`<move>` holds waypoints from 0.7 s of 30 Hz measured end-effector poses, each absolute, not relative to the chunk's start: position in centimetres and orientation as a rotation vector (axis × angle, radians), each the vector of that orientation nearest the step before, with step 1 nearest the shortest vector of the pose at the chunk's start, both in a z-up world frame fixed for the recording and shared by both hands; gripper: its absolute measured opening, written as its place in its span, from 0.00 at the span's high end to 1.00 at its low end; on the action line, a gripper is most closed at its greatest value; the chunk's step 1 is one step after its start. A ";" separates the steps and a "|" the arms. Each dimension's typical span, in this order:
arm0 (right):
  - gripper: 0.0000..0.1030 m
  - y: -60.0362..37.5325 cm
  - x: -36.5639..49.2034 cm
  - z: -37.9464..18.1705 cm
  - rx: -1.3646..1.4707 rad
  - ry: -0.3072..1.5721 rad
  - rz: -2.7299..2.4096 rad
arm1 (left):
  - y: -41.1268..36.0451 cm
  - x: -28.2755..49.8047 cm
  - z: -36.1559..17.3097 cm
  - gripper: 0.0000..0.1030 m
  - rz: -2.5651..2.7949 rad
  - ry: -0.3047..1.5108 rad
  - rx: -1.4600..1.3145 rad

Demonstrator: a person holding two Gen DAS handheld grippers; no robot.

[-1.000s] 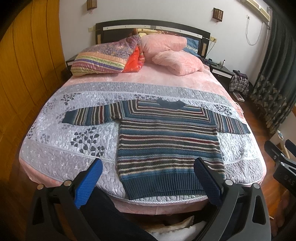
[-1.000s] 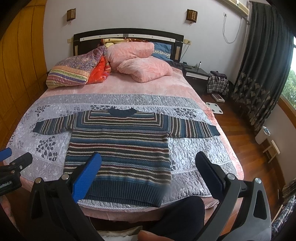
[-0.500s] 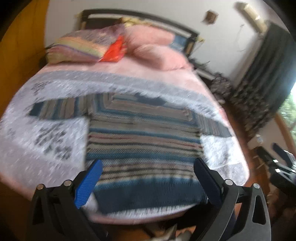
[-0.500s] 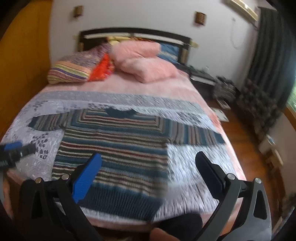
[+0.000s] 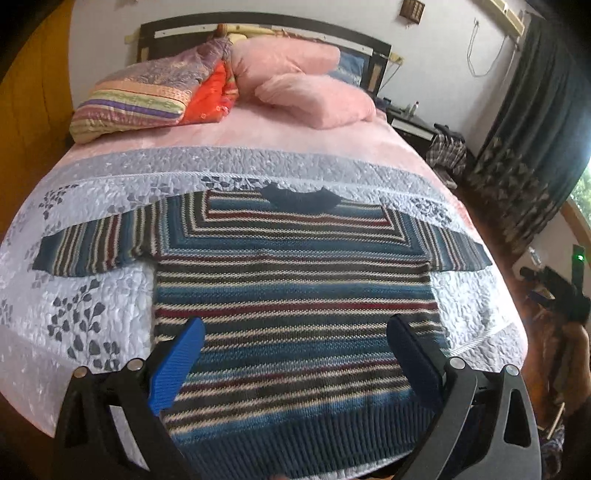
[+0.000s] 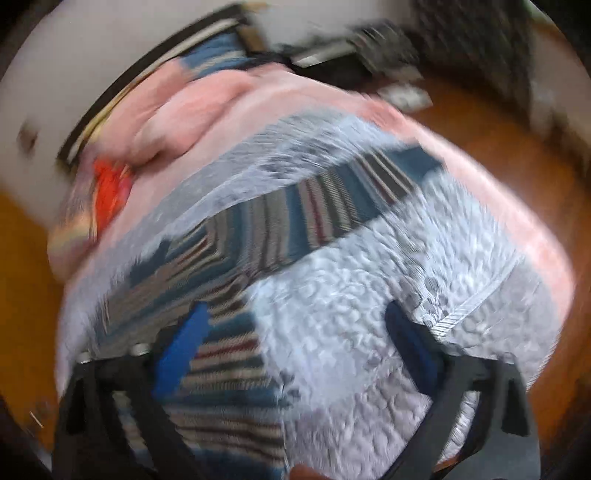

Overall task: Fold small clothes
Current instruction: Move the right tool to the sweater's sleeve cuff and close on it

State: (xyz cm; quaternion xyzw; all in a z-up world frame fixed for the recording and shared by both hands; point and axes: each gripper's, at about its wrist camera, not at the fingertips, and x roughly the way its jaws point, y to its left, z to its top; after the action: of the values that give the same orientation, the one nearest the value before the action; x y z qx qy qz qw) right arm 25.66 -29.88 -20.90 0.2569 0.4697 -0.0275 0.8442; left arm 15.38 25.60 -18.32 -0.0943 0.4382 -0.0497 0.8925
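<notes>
Striped sweater spread flat on the bed

Knitted blue, maroon and cream bands, navy collar at 12 o'clock, ribbed hem at 6; left tool and right tool both gaped wide, empty.

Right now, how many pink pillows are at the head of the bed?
2. One pink pillow leans against the headboard; the second pink pillow lies in front of it, lower right. More could be hidden behind the striped bedding.

My left gripper and right gripper each have black frames, silver screws and ribbed blue pads.
</notes>
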 end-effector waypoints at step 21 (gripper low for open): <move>0.51 -52.8 41.2 -37.5 1.260 0.899 -0.238 | 23.7 25.1 -25.5 0.04 -0.184 0.978 -0.379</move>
State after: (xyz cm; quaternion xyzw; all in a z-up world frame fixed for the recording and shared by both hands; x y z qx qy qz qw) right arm 41.24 -52.84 -37.47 0.5677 0.4048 -0.1073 0.7088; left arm 25.14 23.73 -25.52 -0.1806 0.4662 -0.0875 0.8616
